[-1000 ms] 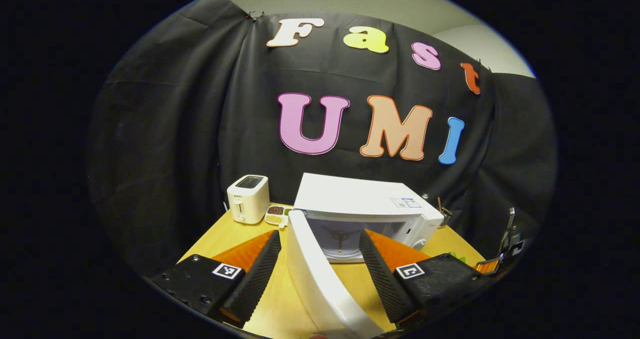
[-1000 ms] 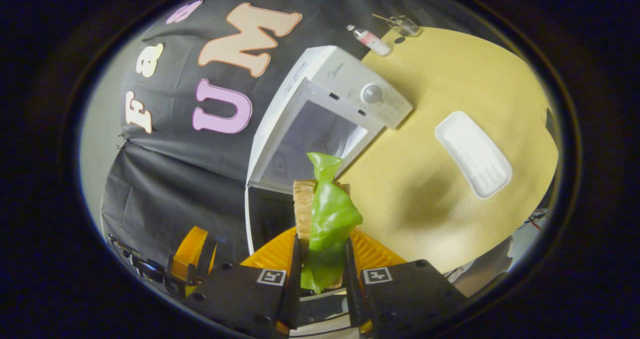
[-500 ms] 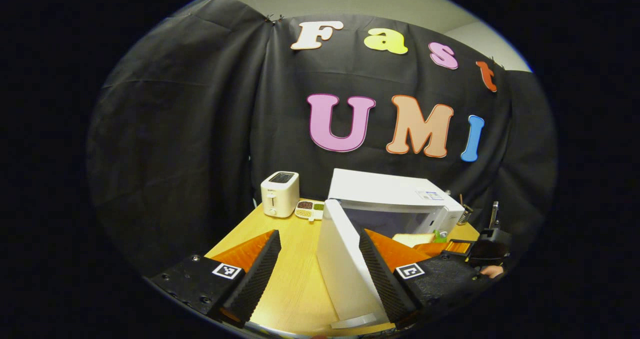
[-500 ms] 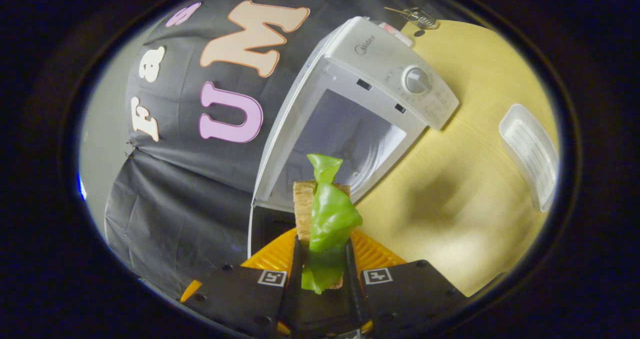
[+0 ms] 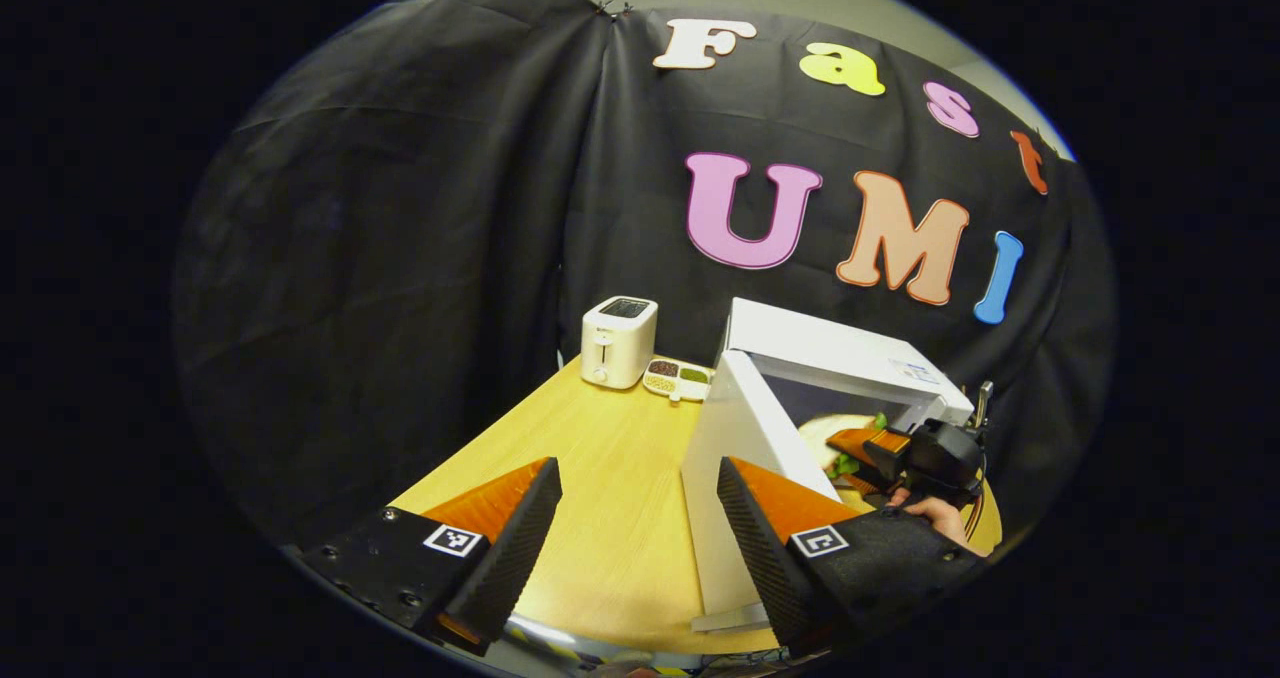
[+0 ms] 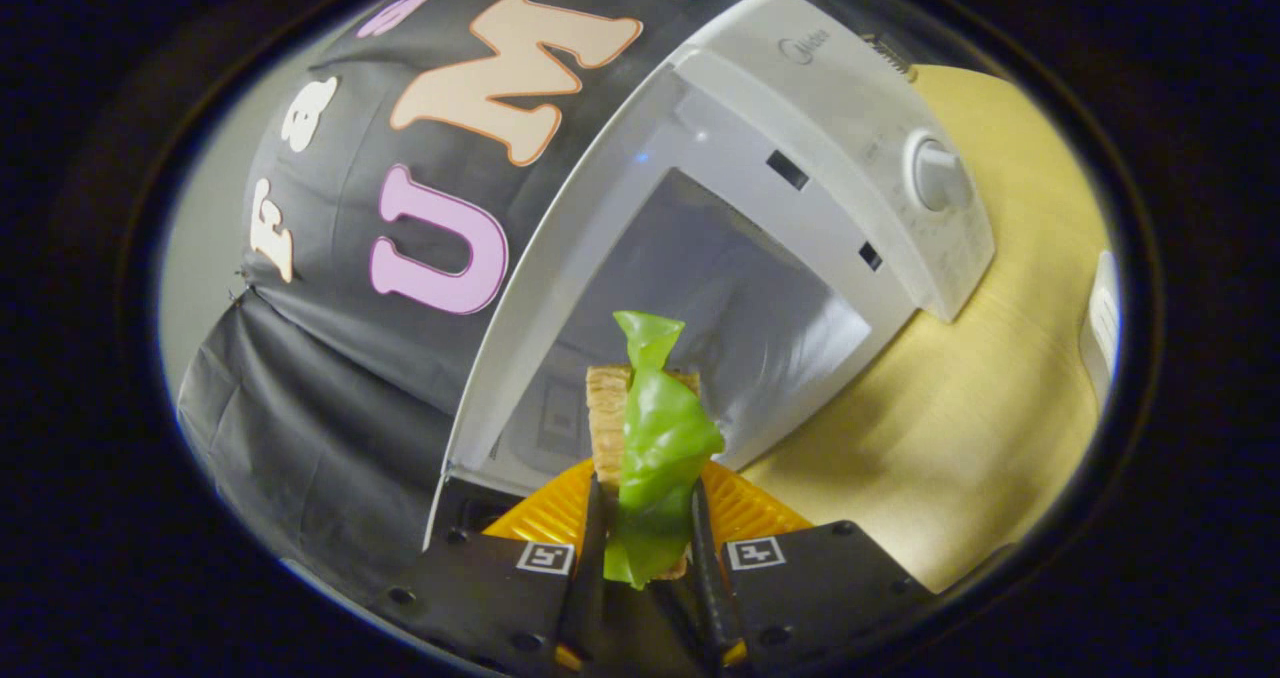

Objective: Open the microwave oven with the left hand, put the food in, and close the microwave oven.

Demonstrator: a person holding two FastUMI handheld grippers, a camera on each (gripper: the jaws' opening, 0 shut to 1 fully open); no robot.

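At bottom centre of the right gripper view, my right gripper (image 6: 645, 568) pinched the sandwich (image 6: 645, 458) before the open microwave (image 6: 760, 258). My left gripper (image 5: 635, 543) stood spread wide, holding nothing, its right finger (image 5: 760, 548) overlapping the door (image 5: 725, 458); contact could not be confirmed.

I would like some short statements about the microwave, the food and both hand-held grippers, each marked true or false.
1. The microwave door is shut. False: it stands open.
2. The right hand-held gripper is shut on the sandwich. True.
3. The left hand-held gripper grips the door. False: its fingers are spread, holding nothing.
4. A toaster stands on the table. True.
5. The sandwich lies on the table. False: it is held before the microwave cavity.
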